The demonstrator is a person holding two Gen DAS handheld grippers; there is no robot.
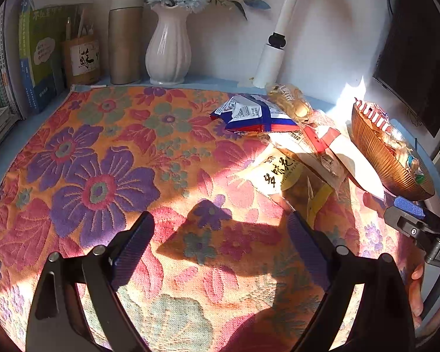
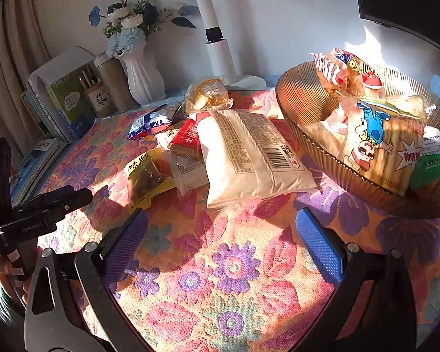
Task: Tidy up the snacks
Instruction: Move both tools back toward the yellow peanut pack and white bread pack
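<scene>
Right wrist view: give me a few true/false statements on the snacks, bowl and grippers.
1. The ribbed bowl already holds snack packets. True.
2. The right gripper is shut on the beige packet. False: its jaws are open with nothing between them.
3. The yellow peanut packet lies in the bowl. False: it lies on the floral cloth.
4. The left gripper is open and holds nothing. True.

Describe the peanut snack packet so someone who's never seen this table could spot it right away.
Start at the ribbed brown bowl on the floral cloth, then look at the loose packets beside it. The peanut packet lies at the pile's near edge, beside the large cream bag. It alone has a yellow zigzag border and a clear window showing brown nuts.
</scene>
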